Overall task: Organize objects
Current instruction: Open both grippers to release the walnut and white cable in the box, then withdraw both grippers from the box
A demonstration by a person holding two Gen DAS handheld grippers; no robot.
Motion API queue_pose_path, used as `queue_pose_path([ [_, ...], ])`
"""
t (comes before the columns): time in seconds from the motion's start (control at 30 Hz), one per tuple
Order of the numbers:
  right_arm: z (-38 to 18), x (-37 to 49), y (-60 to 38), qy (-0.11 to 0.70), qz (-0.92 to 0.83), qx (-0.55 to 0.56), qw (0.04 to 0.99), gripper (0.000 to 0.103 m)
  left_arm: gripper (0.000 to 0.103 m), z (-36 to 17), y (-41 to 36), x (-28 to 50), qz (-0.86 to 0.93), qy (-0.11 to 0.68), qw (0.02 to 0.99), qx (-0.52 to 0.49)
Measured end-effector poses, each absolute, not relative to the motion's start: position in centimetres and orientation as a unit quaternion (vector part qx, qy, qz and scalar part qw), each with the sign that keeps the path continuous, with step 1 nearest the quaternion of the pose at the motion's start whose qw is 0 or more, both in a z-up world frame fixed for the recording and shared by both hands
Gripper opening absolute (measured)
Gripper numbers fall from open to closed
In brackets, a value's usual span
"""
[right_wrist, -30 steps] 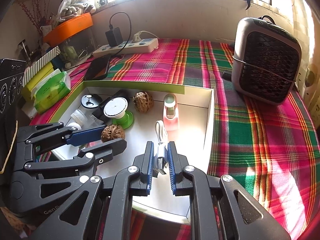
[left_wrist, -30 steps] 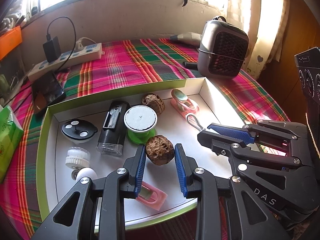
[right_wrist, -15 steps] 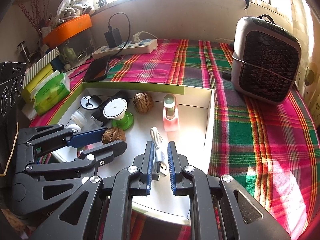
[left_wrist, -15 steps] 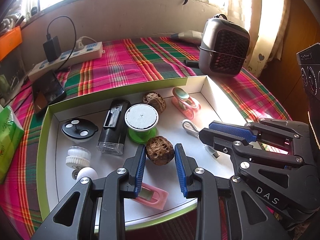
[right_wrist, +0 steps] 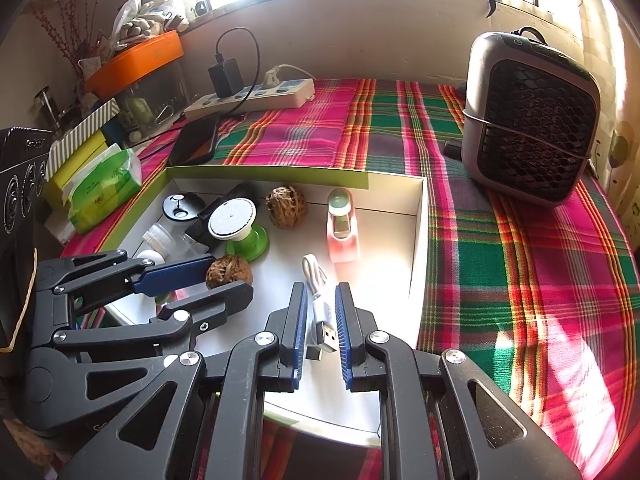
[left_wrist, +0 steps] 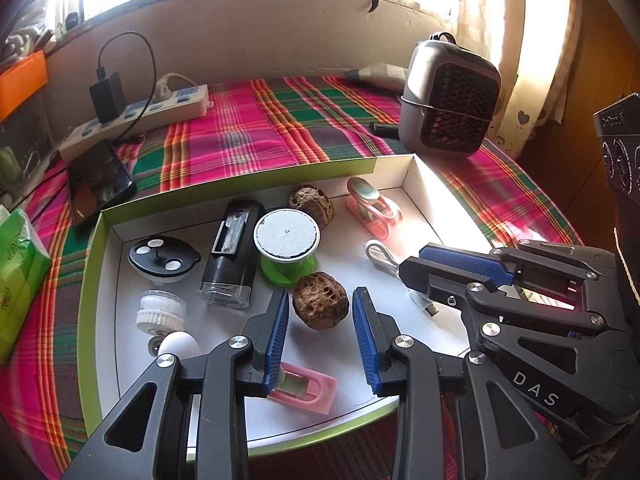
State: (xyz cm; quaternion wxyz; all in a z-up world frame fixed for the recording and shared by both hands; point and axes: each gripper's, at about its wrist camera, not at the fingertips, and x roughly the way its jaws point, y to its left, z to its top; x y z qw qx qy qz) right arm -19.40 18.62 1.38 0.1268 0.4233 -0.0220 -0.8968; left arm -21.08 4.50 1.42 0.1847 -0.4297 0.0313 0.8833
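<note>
A white box with a green rim (left_wrist: 90, 280) (right_wrist: 418, 240) holds several small objects. My left gripper (left_wrist: 320, 300) is open, with a brown walnut (left_wrist: 319, 305) (right_wrist: 229, 271) lying between its fingers on the box floor. My right gripper (right_wrist: 321, 292) is open around a white USB cable (right_wrist: 320, 304) (left_wrist: 380, 254) that rests on the box floor. Also in the box are a second walnut (left_wrist: 311, 202), a green-based white spool (left_wrist: 286, 246), a black rectangular device (left_wrist: 232, 256), a black round lid (left_wrist: 163, 254), and two pink clips (left_wrist: 372, 206) (left_wrist: 304, 388).
A grey fan heater (right_wrist: 528, 128) stands on the plaid cloth right of the box. A power strip (left_wrist: 136, 118) with a charger and a phone (left_wrist: 98, 180) lie behind the box. A green tissue pack (right_wrist: 104, 192) sits at the left.
My right gripper has opened slightly and the USB cable now lies loose between its fingers. Both grippers have drawn back a little. The left jaws have widened around the walnut.
</note>
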Motion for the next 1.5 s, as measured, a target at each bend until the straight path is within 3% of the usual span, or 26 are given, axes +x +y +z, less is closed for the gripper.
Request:
queue_pose_path([
  [0.37, 2.1, -18.5, 18.4, -0.030, -0.901, 0.414, 0.123, 0.024, 0.033, 2.6, 3.5, -19.6, 0.892, 0.032, 0.177, -0.414],
  [0.6, 2.9, -17.1, 18.4, -0.032, -0.908, 0.400, 0.116, 0.037, 0.033, 3.5, 1.9, -18.4, 0.899, 0.026, 0.171, -0.403],
  [1.33, 4.2, -10.8, 16.8, -0.014, -0.923, 0.370, 0.101, 0.040, 0.033, 4.1, -3.1, -13.8, 0.918, 0.023, 0.117, -0.377],
  [1.5, 3.2, -9.8, 16.5, -0.016, -0.920, 0.380, 0.094, 0.048, 0.033, 3.3, -3.7, -12.7, 0.916, 0.019, 0.111, -0.385],
])
